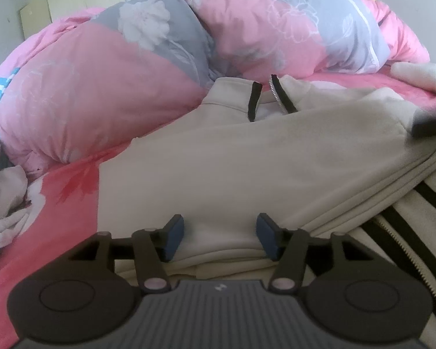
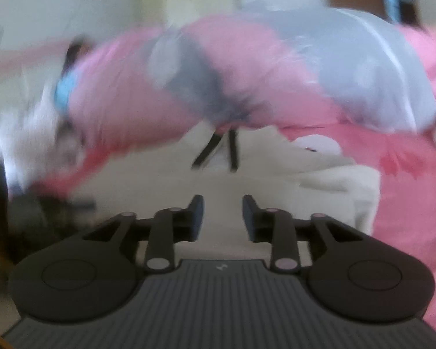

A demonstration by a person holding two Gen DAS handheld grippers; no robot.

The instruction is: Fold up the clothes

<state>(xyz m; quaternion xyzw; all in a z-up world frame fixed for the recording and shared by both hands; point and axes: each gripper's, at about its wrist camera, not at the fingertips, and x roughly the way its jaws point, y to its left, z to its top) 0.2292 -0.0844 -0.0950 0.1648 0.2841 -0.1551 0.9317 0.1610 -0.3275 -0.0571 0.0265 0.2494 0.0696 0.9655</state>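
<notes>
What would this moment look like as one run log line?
stage: folding beige jacket on bed | left gripper: open, straddling jacket hem | right gripper: open, empty, above jacket | view: right blurred

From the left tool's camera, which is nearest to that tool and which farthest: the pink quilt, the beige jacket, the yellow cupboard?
1. Beige jacket: right at the left tool, between its fingers.
2. Pink quilt: heaped behind the jacket.
3. Yellow cupboard: far back, upper left, by the wall.

The whole right wrist view is smeared by motion blur. In the left wrist view, the beige jacket [image 1: 232, 157] is cut off at the right edge.
</notes>
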